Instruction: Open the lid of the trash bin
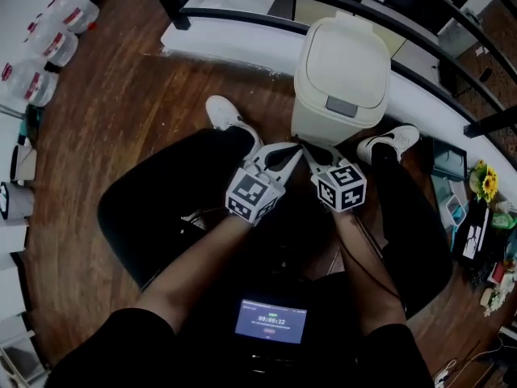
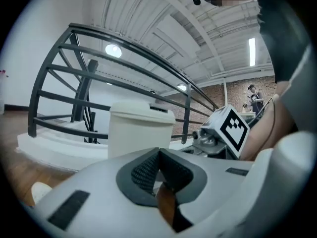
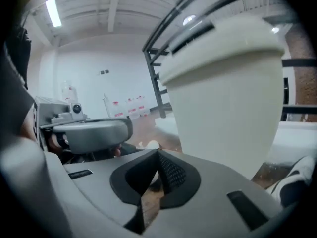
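A cream trash bin point(image 1: 341, 79) stands on the wooden floor between the person's two shoes, its lid point(image 1: 347, 61) down, with a grey latch point(image 1: 342, 107) at the lid's front edge. Both grippers hover side by side just in front of the bin's base, apart from it. The left gripper point(image 1: 292, 153) is shut with nothing in it, and its view shows the bin point(image 2: 139, 128) ahead. Also shut and empty, the right gripper point(image 1: 311, 151) sees the bin point(image 3: 225, 90) close up at the right.
A dark railing point(image 1: 242, 18) on a white curb point(image 1: 234, 51) curves behind the bin. White shoes point(image 1: 229, 118) point(image 1: 392, 141) flank it. Plastic containers point(image 1: 48, 43) line the left edge, clutter with flowers point(image 1: 485, 180) the right. A screen point(image 1: 271, 322) sits on the person's lap.
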### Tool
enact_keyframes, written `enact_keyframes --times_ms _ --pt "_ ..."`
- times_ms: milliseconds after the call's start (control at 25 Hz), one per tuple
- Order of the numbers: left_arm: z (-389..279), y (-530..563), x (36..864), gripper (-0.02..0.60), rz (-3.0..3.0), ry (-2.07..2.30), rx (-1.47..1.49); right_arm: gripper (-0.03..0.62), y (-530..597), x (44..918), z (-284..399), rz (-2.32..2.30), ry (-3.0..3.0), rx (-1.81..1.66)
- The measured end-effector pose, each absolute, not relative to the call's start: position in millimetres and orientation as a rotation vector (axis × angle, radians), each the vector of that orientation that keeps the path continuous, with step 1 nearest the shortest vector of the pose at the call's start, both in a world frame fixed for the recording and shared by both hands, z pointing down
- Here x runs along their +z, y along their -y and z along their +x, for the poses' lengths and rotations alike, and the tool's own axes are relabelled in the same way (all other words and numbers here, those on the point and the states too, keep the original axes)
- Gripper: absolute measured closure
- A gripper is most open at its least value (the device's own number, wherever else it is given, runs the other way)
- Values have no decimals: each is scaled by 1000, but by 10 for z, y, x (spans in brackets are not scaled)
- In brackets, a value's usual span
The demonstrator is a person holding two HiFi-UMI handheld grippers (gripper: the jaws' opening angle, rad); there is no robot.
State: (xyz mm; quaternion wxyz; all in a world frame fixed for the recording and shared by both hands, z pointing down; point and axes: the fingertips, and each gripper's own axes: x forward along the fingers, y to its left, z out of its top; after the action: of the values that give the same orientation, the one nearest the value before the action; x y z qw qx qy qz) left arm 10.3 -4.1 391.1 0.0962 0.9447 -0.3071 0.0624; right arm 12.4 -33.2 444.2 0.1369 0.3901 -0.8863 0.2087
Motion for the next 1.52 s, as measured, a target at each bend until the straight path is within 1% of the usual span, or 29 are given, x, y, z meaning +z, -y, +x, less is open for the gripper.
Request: enact_keyframes --times_ms 200,400,560,720,920,1520 --pt "-134 -456 3287 543 2847 911 99 572 -248 3393 227 1202 2698 387" --pt "-219 -1001 2663 543 2934 818 89 572 -996 2420 140 1244 2817 225" --pt "-232 -1411 2178 543 2968 749 32 572 -1534 1915 80 1273 2854 137" --pt "-188 -1772 1905 543 2967 666 -28 572 -1861 1568 30 1290 2908 81" --pt "-169 -2012 1688 543 3027 646 -49 572 -2017 1520 41 1289 2888 49" --pt "-132 -1941 1703 543 3034 647 -50 572 -1915 1576 92 1313 2897 78"
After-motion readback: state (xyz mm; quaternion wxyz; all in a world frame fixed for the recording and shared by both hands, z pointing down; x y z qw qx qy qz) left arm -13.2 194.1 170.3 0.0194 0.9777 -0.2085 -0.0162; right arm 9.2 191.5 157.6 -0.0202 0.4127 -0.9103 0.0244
